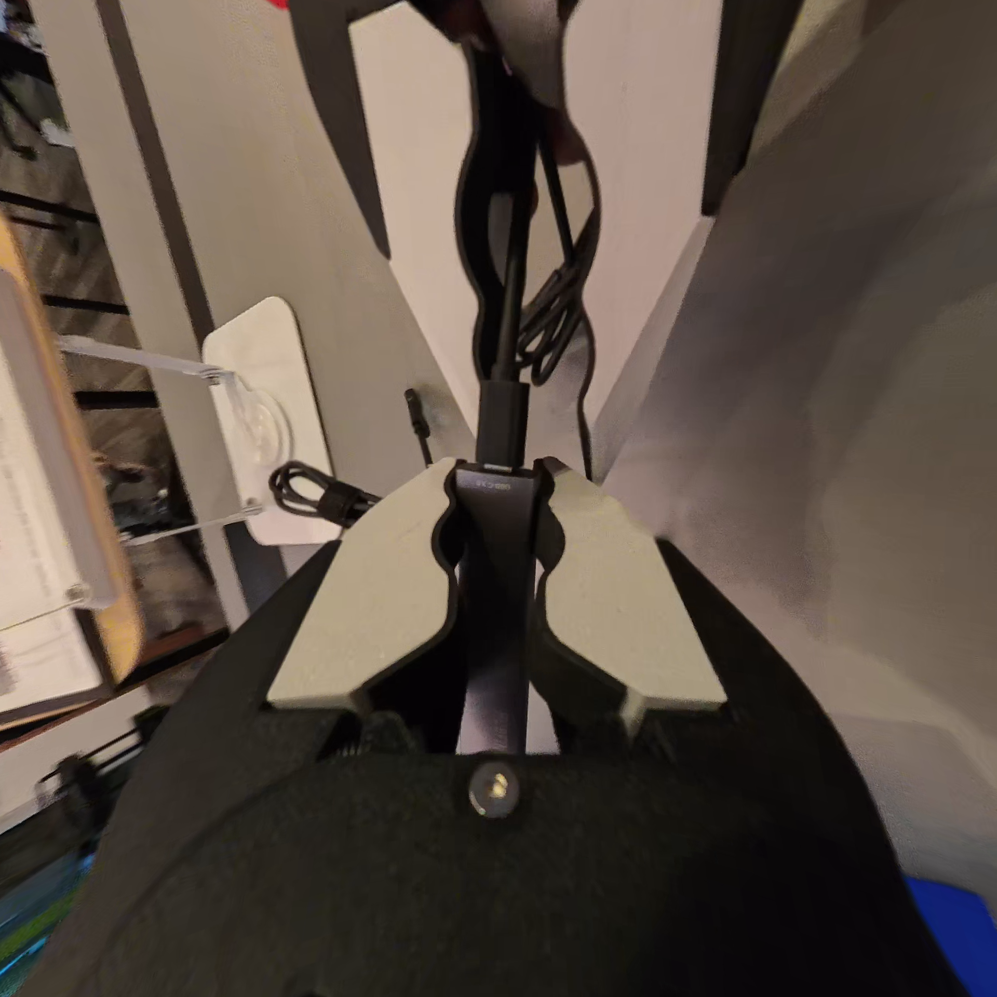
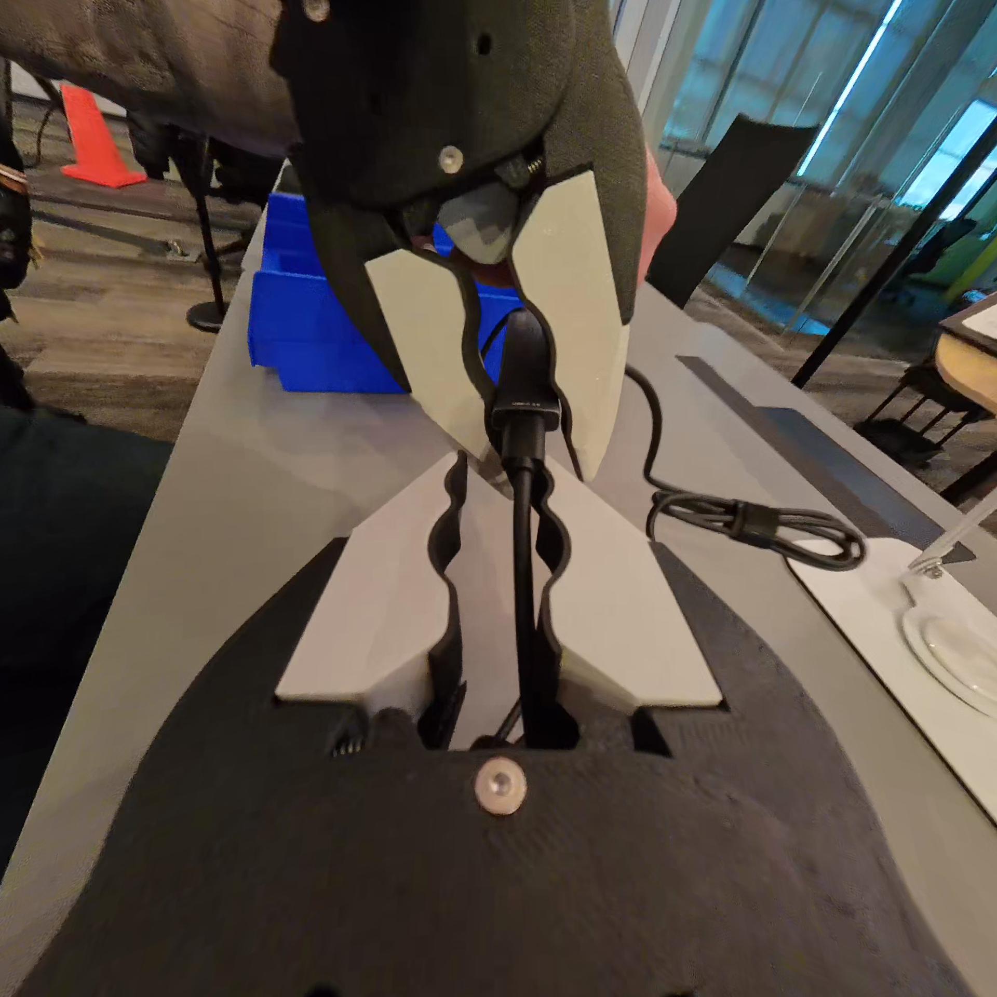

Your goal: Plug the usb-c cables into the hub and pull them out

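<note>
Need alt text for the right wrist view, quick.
The left gripper holds the black hub from above, a cable plugged into its end. That cable runs back between the right gripper's jaws, above a grey table.

The right gripper [image 2: 499, 480] has its fingers [image 2: 609, 604] parted around a black cable [image 2: 522, 566] plugged into the hub [image 2: 523, 372], which the left gripper [image 2: 531, 464] clamps above the grey surface [image 2: 226, 485].

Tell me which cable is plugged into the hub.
The straight cable running between the right gripper's open fingers; its plug sits in the hub. The bundled cable lies on the table.
</note>
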### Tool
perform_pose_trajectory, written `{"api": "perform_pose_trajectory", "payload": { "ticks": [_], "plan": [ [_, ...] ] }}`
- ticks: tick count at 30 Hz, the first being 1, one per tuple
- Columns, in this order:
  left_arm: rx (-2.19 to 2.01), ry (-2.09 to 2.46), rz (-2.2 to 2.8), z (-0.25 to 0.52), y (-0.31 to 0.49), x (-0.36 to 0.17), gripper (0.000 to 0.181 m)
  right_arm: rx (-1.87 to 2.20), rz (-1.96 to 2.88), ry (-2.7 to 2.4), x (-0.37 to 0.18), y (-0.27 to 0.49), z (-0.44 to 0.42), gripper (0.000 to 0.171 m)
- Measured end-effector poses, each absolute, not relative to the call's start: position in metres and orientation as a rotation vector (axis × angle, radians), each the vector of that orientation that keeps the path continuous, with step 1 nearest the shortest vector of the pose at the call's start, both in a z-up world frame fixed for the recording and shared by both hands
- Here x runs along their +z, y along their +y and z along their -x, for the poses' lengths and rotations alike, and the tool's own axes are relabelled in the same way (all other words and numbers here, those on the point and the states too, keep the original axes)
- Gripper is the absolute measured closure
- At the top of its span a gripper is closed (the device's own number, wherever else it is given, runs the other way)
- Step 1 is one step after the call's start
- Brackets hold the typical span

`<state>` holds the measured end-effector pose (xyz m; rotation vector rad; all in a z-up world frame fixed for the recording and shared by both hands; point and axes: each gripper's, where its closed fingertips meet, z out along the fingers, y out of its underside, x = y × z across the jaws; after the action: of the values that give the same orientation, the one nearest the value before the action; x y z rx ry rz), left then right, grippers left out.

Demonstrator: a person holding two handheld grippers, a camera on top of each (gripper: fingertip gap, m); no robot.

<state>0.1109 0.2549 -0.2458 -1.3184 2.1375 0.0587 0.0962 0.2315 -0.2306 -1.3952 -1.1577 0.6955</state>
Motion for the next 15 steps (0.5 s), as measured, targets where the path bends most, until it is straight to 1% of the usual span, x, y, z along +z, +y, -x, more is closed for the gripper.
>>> {"api": "perform_pose_trajectory", "payload": {
  "ticks": [3, 8, 10, 12, 15],
  "plan": [
    [-0.084, 2.142, 1.371, -0.112, 0.249, -0.245, 0.158, 0.718, 1.353, -1.105, -0.225, 0.228, -0.097, 0.147],
    [-0.118, 2.159, 1.375, -0.114, 0.244, -0.242, 0.158, 0.897, 1.354, -1.001, -0.217, 0.221, -0.098, 0.147],
    [-0.143, 2.159, 1.381, -0.115, 0.242, -0.241, 0.158, 0.960, 1.343, -0.956, -0.212, 0.217, -0.100, 0.144],
    [-0.136, 2.162, 1.384, -0.114, 0.242, -0.242, 0.158, 0.952, 1.319, -0.921, -0.206, 0.217, -0.108, 0.145],
    [-0.161, 2.150, 1.414, -0.112, 0.244, -0.244, 0.158, 0.891, 1.312, -0.906, -0.200, 0.220, -0.116, 0.153]
  ]
}}
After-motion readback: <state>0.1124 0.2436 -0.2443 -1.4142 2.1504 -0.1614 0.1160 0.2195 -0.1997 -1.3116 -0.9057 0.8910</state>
